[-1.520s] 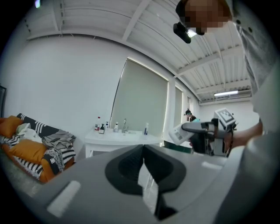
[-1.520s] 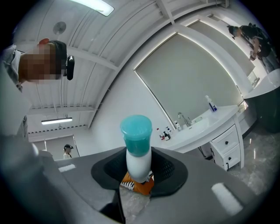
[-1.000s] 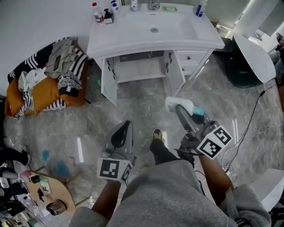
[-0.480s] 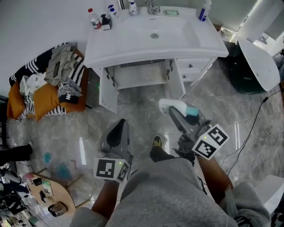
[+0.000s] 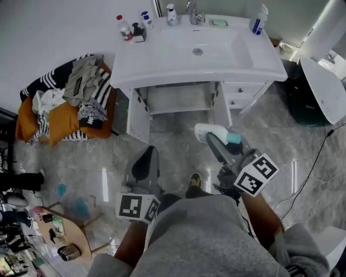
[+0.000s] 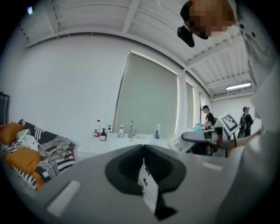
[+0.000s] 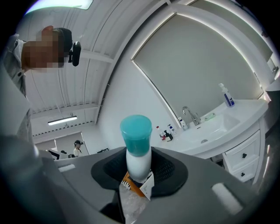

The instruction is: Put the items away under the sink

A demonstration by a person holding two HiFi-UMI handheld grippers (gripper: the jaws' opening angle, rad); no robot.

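Observation:
A white bottle with a teal cap (image 5: 205, 130) lies crosswise in my right gripper (image 5: 217, 139), whose jaws are shut on it. In the right gripper view the bottle (image 7: 136, 146) stands up between the pads, cap on top, with a crumpled label below it. My left gripper (image 5: 150, 153) is held beside it over the floor, jaws shut on nothing; its own view shows the jaws (image 6: 143, 151) meeting in a line. Ahead stands the white sink vanity (image 5: 162, 59), and both doors of the cabinet (image 5: 178, 97) under the basin hang open.
Several bottles (image 5: 124, 27) and a faucet (image 5: 193, 11) stand along the back of the vanity top. A laundry pile on an orange cushion (image 5: 59, 108) lies left of the vanity. A white fixture (image 5: 324, 81) and a cable (image 5: 313, 157) are at the right, a cluttered round table (image 5: 59, 238) at bottom left.
Both grippers have come closer to the vanity, which now sits lower and further right in the head view. The bottle stays in the right gripper's grip.

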